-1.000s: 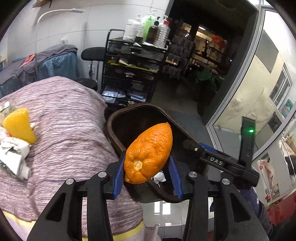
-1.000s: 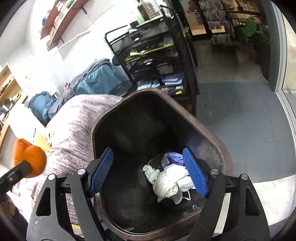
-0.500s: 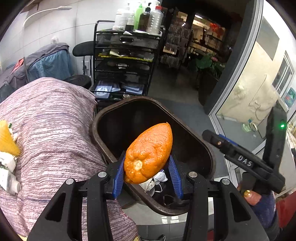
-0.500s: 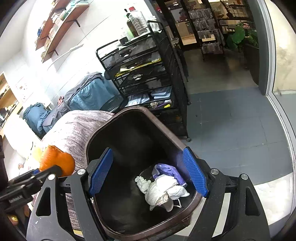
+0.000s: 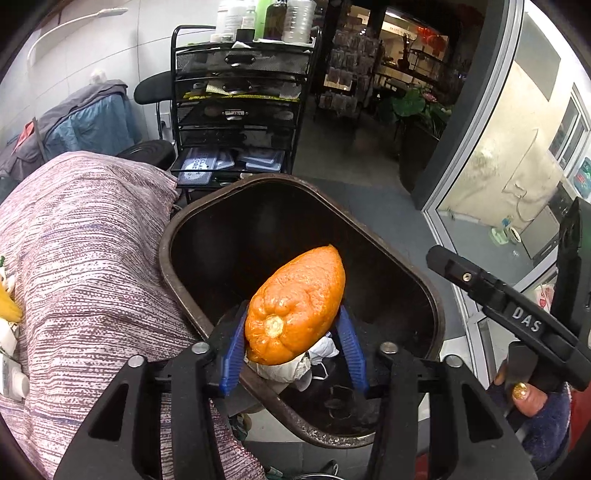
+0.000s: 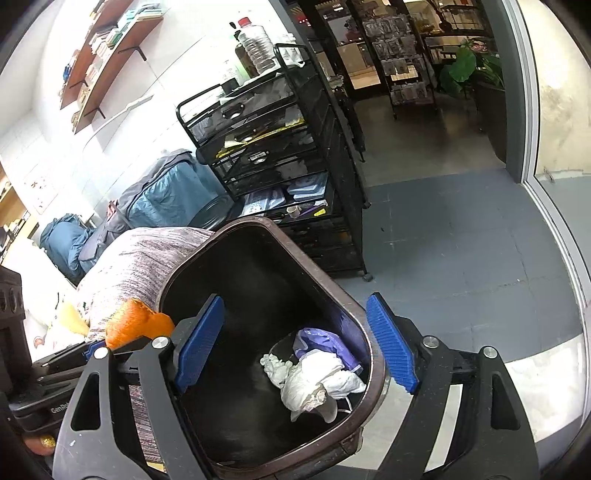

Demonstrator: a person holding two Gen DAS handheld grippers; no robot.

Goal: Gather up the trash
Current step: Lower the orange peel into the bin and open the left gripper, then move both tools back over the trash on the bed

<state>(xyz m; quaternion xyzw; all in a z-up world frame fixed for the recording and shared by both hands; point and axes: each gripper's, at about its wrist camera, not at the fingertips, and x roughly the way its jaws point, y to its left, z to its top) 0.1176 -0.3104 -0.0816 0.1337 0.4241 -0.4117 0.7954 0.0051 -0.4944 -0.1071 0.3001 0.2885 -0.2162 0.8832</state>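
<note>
The left gripper (image 5: 293,347) has its jaws pinching a pebbly orange peel (image 5: 295,306) — stem scar toward the camera, long axis pointing up and away over the dark oval trash bin (image 5: 369,229). The right gripper (image 6: 295,343) hangs jaws spread, empty, above crumpled white paper (image 6: 314,380) — beside the striped cloth (image 5: 85,258).

Looks like a shop back room: black mesh drawer cart (image 5: 236,107) with bottles (image 5: 297,18) at 12 o'clock, retail display racks (image 6: 402,70) at 1, wall shelves (image 6: 107,55) at 10.
</note>
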